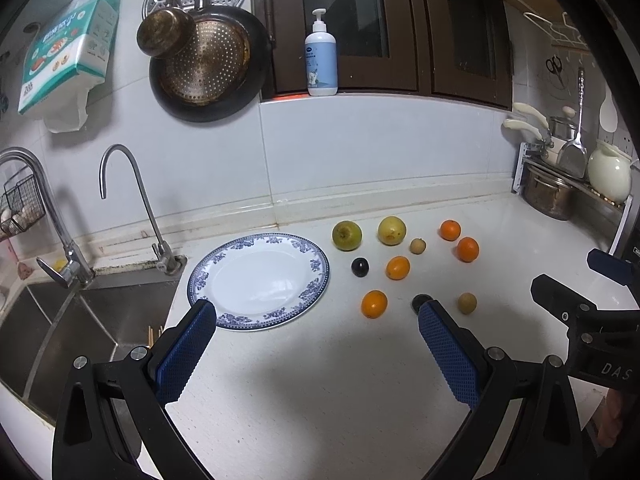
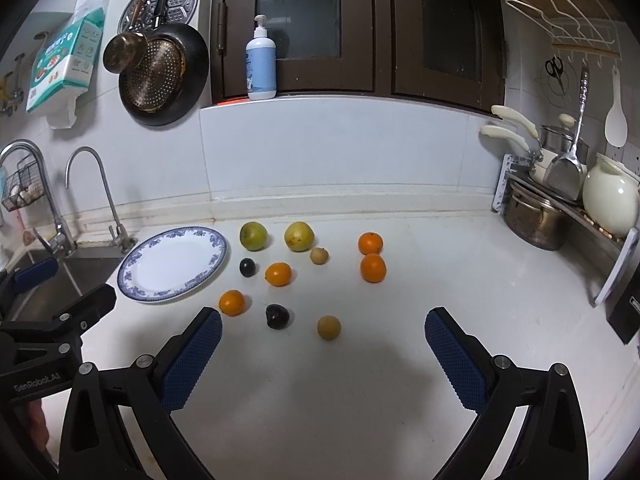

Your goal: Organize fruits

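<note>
Both the left gripper (image 1: 318, 312) and the right gripper (image 2: 323, 320) are hanging spread wide and gripping nothing above the white worktop (image 2: 440, 300). Nothing is lying on the blue-rimmed plate (image 1: 200, 280) ahead of the left gripper. All ten fruits (image 2: 278, 274) are sitting loose just ahead of the right gripper, so the sorting looks not yet begun.

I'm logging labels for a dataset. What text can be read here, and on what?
"GenRobot.AI": on the left hand-held gripper, seen from the right wrist.
"DAS": on the right hand-held gripper, cut off at the frame edge.
Green box on the wall: print too blurred.
Soap bottle: label too small.
</note>
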Motion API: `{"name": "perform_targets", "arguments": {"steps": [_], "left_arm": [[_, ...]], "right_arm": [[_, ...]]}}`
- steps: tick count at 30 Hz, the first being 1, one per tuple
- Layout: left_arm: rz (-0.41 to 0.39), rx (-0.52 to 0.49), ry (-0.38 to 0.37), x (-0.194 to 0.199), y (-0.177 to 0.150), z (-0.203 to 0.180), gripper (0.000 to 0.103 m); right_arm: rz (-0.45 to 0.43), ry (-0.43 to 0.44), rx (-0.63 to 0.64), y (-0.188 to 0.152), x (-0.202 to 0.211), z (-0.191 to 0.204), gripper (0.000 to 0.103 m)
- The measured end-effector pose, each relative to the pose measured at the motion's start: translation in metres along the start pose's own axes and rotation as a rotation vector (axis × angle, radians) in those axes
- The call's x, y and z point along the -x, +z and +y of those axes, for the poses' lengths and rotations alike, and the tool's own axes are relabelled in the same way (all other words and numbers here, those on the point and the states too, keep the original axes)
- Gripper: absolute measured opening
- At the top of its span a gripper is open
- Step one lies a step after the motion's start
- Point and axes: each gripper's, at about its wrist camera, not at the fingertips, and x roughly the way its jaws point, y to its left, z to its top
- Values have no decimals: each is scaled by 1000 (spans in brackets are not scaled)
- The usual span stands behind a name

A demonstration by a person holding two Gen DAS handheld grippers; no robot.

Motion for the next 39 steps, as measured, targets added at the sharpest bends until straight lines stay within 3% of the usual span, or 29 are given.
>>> {"name": "perform_targets", "arguments": {"steps": [39], "left_arm": [[-42,-11,-24,5,3,5,103]], "right_arm": [[-26,-7,4,1,5,4,102]]}}
